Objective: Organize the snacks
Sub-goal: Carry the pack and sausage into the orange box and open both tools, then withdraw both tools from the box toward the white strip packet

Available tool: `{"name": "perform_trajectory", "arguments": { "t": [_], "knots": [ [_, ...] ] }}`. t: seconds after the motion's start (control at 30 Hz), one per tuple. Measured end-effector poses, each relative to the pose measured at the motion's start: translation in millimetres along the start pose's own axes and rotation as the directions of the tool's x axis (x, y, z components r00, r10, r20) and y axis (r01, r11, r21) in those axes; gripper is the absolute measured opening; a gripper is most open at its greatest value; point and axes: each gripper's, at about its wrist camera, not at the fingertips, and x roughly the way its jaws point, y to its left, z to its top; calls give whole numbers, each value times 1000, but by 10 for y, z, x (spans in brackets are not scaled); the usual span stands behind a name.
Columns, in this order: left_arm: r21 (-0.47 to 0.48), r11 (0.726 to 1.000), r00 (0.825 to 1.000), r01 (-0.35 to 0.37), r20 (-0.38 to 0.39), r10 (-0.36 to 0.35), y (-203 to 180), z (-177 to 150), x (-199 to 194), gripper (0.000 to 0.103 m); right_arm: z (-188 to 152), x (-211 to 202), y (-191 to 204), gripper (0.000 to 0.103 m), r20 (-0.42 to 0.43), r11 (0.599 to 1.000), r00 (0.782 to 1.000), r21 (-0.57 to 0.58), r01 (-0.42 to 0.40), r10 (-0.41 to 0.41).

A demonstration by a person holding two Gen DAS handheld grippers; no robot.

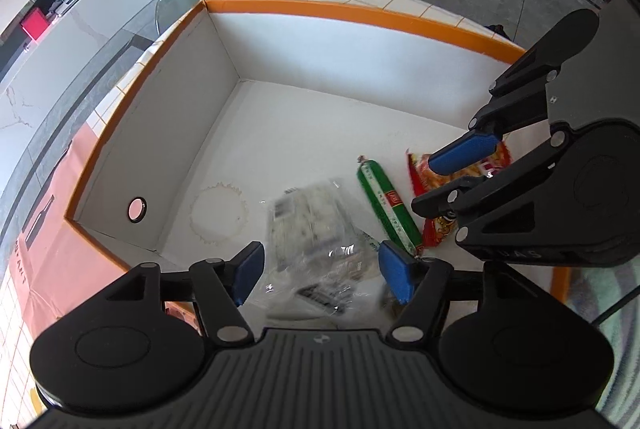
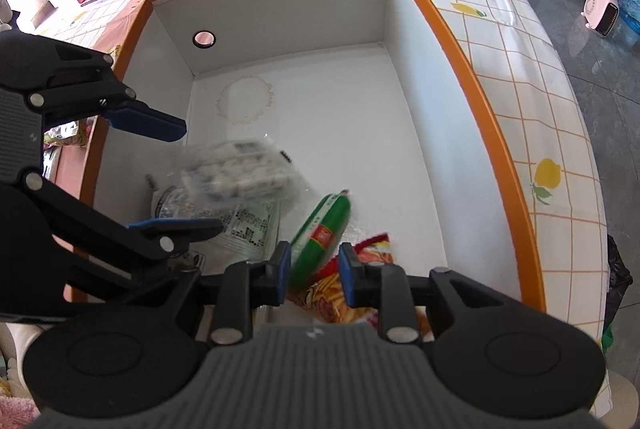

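While the left hand-held gripper [image 1: 322, 275] gapes wide over a blurry clear snack pack [image 1: 310, 225], holding nothing, the right hand-held gripper [image 2: 314, 279] sits narrower, empty too. The green sausage [image 2: 322, 235] lies lengthwise from lower-center toward upper right, inside the white box [image 2: 472, 97].

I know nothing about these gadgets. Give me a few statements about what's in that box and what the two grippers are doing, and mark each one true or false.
1. The box has an orange rim. True.
2. The green sausage lies outside the box. False: it lies on the box floor.
3. The left gripper is open. True.
4. The clear packet looks sharp and still. False: it is blurred.
5. The right gripper is open over the red snack bag. True.
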Motion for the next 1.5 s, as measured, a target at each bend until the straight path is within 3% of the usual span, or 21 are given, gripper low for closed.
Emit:
{"name": "perform_trajectory", "arguments": {
  "t": [0.1, 0.2, 0.43, 0.63, 0.87, 0.97, 1.1, 1.5],
  "knots": [
    [-6, 1000, 999, -16, 31, 16, -45, -53, -161, 78, -46, -128, 45, 28, 20, 1000, 1000, 0, 9, -9],
    [-29, 998, 995, -49, 83, 51, -112, -120, -360, 78, -108, -285, 108, 38, 53, 999, 998, -4, 42, -42],
    [-193, 976, 962, -105, 228, 149, -152, -500, -881, 78, -439, -729, 408, 43, 225, 994, 968, 19, 107, -109],
    [-363, 925, 925, -111, 302, 229, -131, -1008, -1261, 78, -752, -941, 786, 52, 358, 994, 928, 84, 74, -100],
    [-521, 842, 895, -139, 297, 332, 18, -1620, -1519, 78, -1002, -960, 1347, 60, 472, 992, 877, 124, 36, -91],
    [-597, 792, 896, -131, 271, 352, 165, -1922, -1559, 79, -1048, -866, 1611, 62, 488, 993, 867, 105, 55, -100],
    [-665, 739, 910, -107, 235, 342, 355, -2239, -1546, 79, -1043, -681, 1882, 62, 459, 996, 886, 76, 37, -68],
    [-776, 630, 939, -28, 196, 284, 777, -2823, -1269, 83, -823, -137, 2482, 61, 393, 997, 918, -30, 74, -56]
  ]
}}
